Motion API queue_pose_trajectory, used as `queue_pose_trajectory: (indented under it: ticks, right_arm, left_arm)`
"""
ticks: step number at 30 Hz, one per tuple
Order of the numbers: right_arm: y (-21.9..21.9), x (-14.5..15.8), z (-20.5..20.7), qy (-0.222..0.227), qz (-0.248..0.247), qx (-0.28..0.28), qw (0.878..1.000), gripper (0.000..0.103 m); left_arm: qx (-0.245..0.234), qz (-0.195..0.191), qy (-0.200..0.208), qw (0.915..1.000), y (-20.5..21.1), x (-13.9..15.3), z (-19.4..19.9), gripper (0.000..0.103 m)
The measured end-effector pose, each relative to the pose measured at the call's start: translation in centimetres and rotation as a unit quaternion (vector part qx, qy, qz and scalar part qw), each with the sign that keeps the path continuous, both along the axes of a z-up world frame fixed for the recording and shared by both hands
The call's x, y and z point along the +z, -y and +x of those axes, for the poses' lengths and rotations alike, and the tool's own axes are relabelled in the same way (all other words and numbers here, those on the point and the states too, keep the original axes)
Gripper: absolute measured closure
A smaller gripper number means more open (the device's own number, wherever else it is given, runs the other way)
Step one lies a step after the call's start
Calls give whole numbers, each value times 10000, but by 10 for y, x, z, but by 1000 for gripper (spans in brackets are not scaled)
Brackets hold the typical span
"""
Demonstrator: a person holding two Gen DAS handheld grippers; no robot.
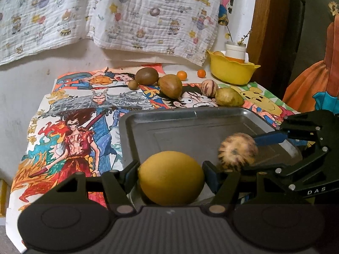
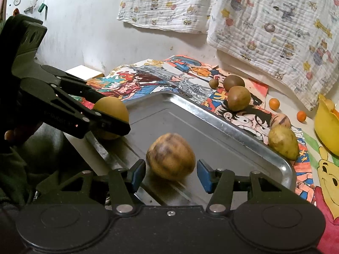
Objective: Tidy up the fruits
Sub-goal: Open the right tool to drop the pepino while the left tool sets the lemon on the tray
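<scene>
A smooth yellow fruit [image 1: 169, 177] sits at the near edge of the steel tray [image 1: 180, 111], and my left gripper [image 1: 171, 170] is shut on it, both blue pads pressed to its sides. In the right wrist view that left gripper [image 2: 114, 114] holds the same yellow fruit [image 2: 111, 105] over the tray's [image 2: 211, 116] left rim. A striped tan fruit [image 2: 170, 156], slightly blurred, lies in the tray between the fingers of my right gripper [image 2: 171, 173], which is open with a gap on each side. From the left wrist view, the right gripper [image 1: 250, 154] flanks the striped fruit [image 1: 237, 151].
Beyond the tray, on cartoon posters, lie two brown fruits [image 1: 146, 75] [image 1: 170, 85], a small brown one [image 1: 133, 84], two small oranges [image 1: 181, 75], another striped fruit [image 1: 209, 87] and a yellow-green fruit [image 1: 227, 97]. A yellow bowl [image 1: 231, 69] stands back right.
</scene>
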State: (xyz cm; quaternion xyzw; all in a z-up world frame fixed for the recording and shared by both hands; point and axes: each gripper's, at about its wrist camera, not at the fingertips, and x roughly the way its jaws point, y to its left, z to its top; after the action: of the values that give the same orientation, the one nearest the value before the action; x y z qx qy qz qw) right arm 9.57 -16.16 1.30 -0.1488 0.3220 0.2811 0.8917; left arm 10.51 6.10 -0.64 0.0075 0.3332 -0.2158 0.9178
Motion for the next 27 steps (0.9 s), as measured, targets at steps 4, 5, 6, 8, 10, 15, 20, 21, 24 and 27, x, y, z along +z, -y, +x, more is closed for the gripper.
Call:
queue_pose_trajectory:
  ticks: [4,5,6,8,10,15,20,21,24,27]
  right_arm:
    - [0,0,-3,15,40,-12,10000,43]
    - [0,1,-5,26,61,-10,10000,41]
    - [0,1,-7,38,81,-10,10000,39]
    - [2,2,-10,50,117,-3,9999,34]
    - [3,3,-15,77,159,17,9998,21]
    - [9,6,-26,152,302,-2,9994,5]
    - [17,4,-29,71,372,-215,9991,1]
    - [20,4,-30,55,383,-278,9989,1]
    - [28,2,-32,15,409,-510,9979,1]
    - [37,1,-33,-26,459,-745,9962,1]
  left_arm:
    - [24,-15,53,10000,-1,2,-4,26]
    - [34,-38,79,10000,-2,2,-6,23]
    - [37,-58,106,9999,-3,3,-8,21]
    - [45,-109,162,9998,-6,6,-13,18]
    - [29,-130,212,9997,-9,8,-17,13]
    - [-21,-139,352,9993,-14,10,-31,1]
    - [-153,139,427,9989,-12,5,-45,0]
    - [-185,221,436,9986,-11,4,-48,0]
    - [-273,466,492,9973,-8,2,-55,0]
    - [-335,691,468,9960,-6,0,-60,0]
